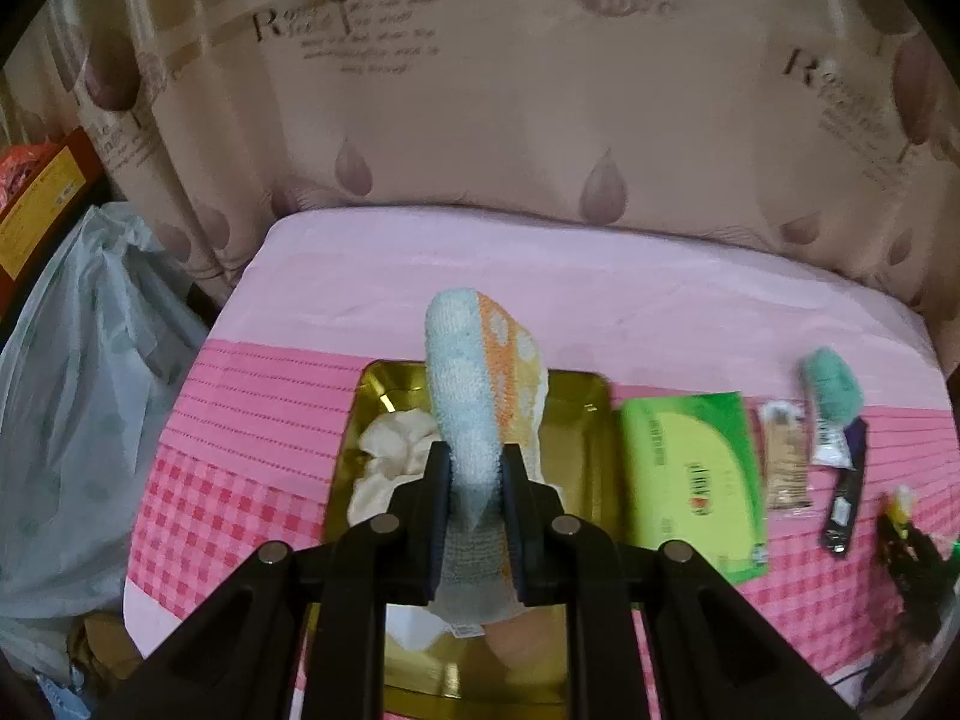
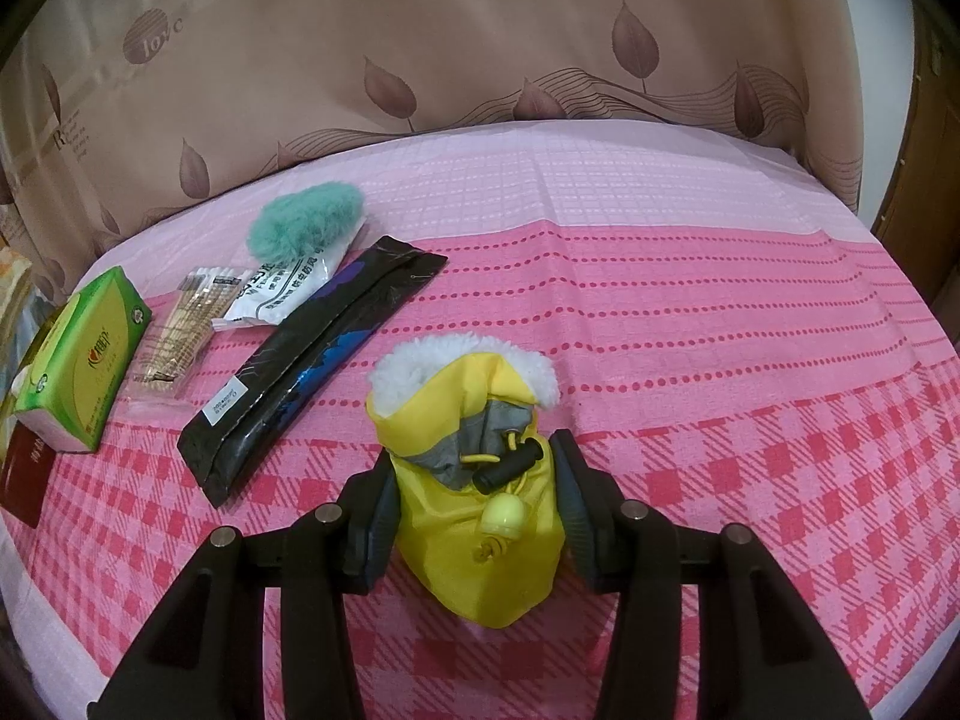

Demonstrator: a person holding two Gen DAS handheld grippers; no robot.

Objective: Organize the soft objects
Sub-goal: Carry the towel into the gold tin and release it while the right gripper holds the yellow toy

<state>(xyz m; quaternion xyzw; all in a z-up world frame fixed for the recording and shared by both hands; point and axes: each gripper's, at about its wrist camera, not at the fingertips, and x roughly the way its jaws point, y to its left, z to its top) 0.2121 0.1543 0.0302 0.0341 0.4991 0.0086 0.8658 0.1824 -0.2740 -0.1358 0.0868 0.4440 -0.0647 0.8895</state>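
Left gripper (image 1: 474, 468) angling steeply downward, jaws pinching a rolled terry towel in pale blue, orange and yellow (image 1: 480, 384), holding it up over a shallow gold metal tray (image 1: 585, 420) with a cream cloth (image 1: 390, 456) lying inside. Right gripper (image 2: 477, 468) tilting down likewise, jaws closing partway around a yellow drawstring pouch with white fleece trim (image 2: 474, 480), resting on the pink checked tablecloth (image 2: 720, 360). Lying to the pouch's left: 1 green tissue pack (image 2: 84, 354), 1 black flat packet (image 2: 312, 360), 1 teal fluffy puff (image 2: 306, 222).
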